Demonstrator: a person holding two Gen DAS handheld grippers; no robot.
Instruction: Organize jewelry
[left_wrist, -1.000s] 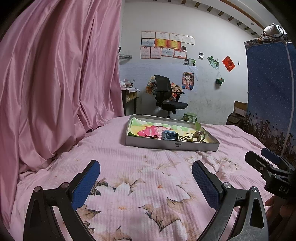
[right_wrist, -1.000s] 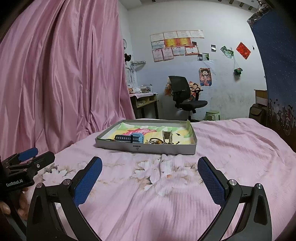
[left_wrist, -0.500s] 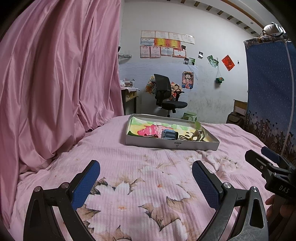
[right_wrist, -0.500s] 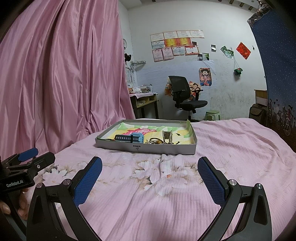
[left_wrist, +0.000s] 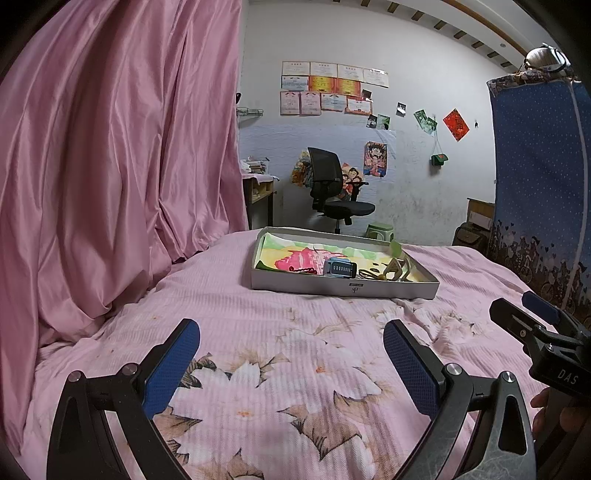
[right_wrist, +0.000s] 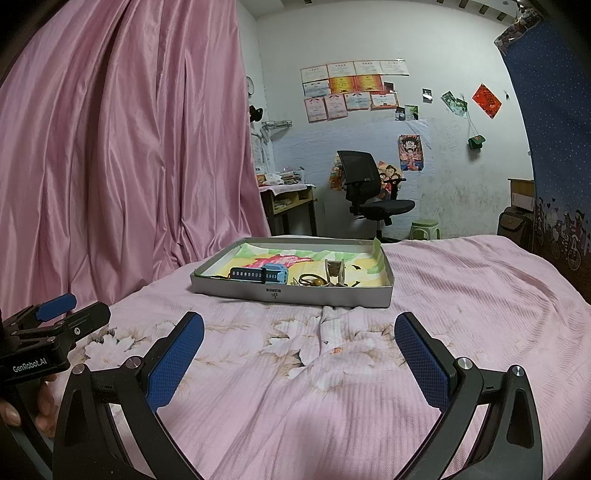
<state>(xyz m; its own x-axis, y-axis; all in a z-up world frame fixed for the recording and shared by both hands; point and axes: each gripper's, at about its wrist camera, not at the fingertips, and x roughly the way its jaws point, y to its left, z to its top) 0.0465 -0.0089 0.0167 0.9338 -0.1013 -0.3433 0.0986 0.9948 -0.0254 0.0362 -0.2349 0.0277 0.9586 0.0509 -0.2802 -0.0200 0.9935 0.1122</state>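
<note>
Left wrist view only: the right gripper enters at the lower right edge, a fingertip of the person's hand below it; a red beaded strand shows in the tray.
Right wrist view only: the left gripper enters at the lower left edge, marked "GenRobot.AI", fingers wrapped under it; the watch strap's row of holes is plain here.
Tray: shallow grey box, centre of the frame, resting on the pink flowered bedspread, well beyond both grippers; long axis runs left to right.
Watch: blue case, dark strap, lying flat in the tray's near left part; the strap points toward frame left.
Hair claw: tan, standing upright, right of the watch.
Rings and cord: small tangle between watch and claw; details too small to tell.
Left gripper jaws: spread wide, nothing between them.
Right gripper jaws: spread wide, nothing between them.
Tray lining: bright paper in green, yellow and pink.
</note>
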